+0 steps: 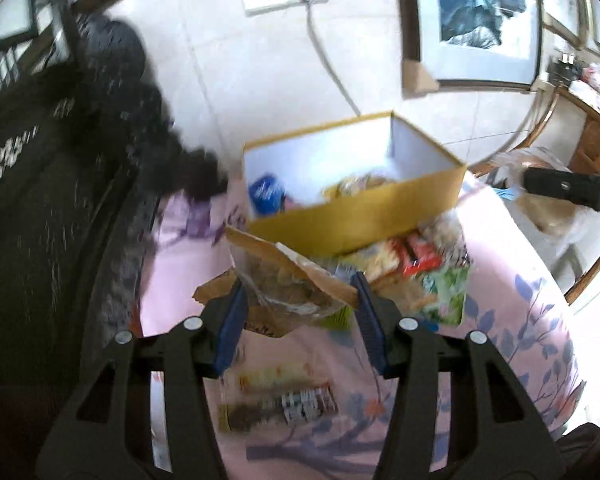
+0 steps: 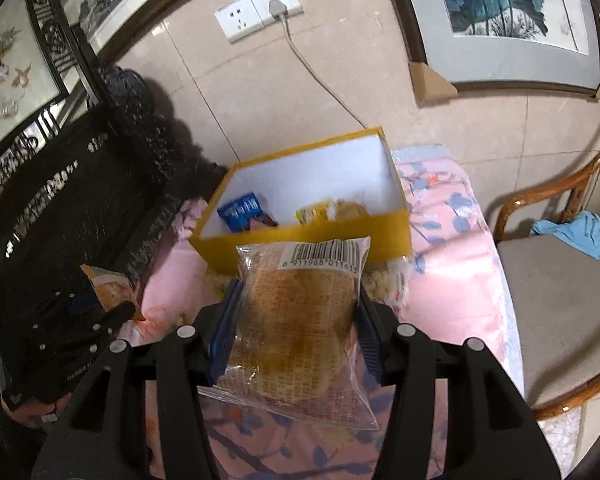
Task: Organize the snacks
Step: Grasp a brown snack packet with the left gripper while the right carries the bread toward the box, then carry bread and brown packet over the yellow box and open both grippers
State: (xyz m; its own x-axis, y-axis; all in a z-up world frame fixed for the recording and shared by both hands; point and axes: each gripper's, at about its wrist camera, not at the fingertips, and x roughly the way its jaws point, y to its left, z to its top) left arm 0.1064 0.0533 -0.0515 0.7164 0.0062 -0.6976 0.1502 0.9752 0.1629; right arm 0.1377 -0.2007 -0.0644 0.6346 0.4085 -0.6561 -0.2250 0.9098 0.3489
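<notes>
Between the fingers of our right hand-held gripper (image 2: 296, 316) we hold a clear bread packet (image 2: 296, 320). Our left hand-held gripper (image 1: 298, 300) grips a brown snack bag (image 1: 288, 284). Beyond both stands the open yellow box (image 2: 312, 236) on the pink-clothed table (image 2: 452, 280), with some snacks inside.

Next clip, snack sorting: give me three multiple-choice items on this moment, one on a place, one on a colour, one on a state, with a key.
1. Where does the blue packet lie?
A. Inside the box
B. On the chair
C. On the cloth

2. What colour are the outer walls of the box?
A. Red
B. Yellow
C. Green

3. What is the right gripper doing?
A. Open and empty
B. Pressed flat on the cloth
C. Clamped on a bagged bun

Key: 1 A, it rests against the box's white inner wall; 2 B, the front wall is yellow; 3 C, the clear wrapper sits pinched between both fingers.
</notes>
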